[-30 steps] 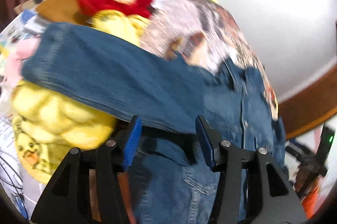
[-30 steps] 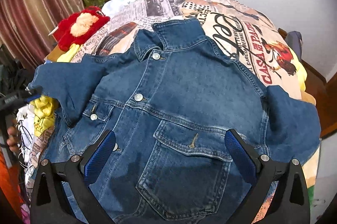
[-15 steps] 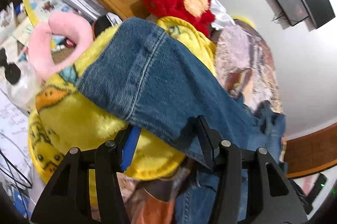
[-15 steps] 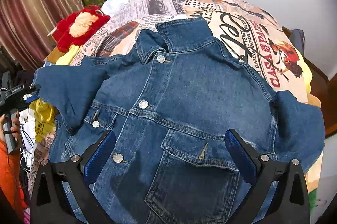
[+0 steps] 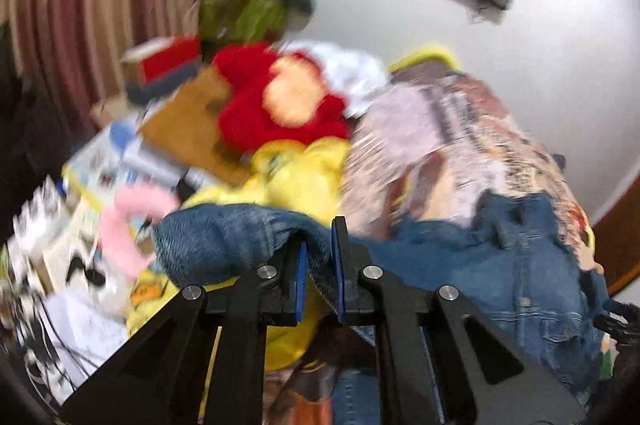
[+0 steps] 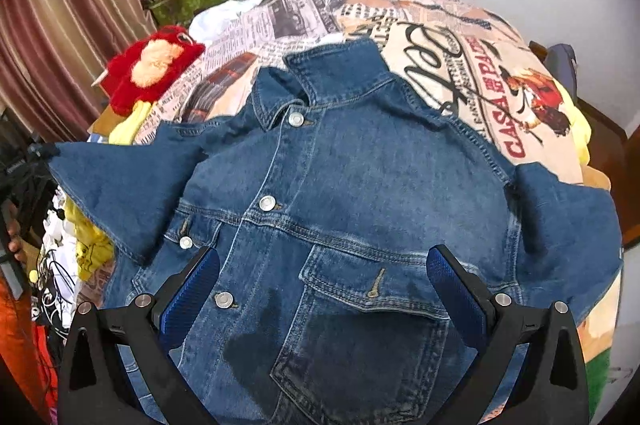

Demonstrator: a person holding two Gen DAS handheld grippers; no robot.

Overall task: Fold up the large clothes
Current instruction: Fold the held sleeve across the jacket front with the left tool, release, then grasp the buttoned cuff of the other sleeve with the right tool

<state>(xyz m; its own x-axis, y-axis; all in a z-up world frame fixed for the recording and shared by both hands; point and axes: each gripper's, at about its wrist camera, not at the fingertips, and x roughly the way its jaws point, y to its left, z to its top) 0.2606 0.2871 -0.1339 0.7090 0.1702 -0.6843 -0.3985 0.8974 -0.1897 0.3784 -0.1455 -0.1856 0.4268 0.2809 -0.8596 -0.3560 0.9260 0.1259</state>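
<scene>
Your left hand-held gripper has closed on the jacket's sleeve and lifted it since a second ago; your right one has hardly moved.

Item: denim jacket, lying front-up and buttoned on the bed's printed cover, collar toward the wall. Your left hand-held gripper: blue pads nearly together, a fold of the sleeve's cuff end pinched between them, the cloth bunched above the fingers; this view is blurred. In the right wrist view that sleeve stands raised off the bed's left edge, drawn to a point at far left. Your right hand-held gripper: fingers spread wide above the chest pocket, nothing between them. Beside the bed: red plush toy, yellow fleece, pink ring-shaped cushion, striped curtain.
</scene>
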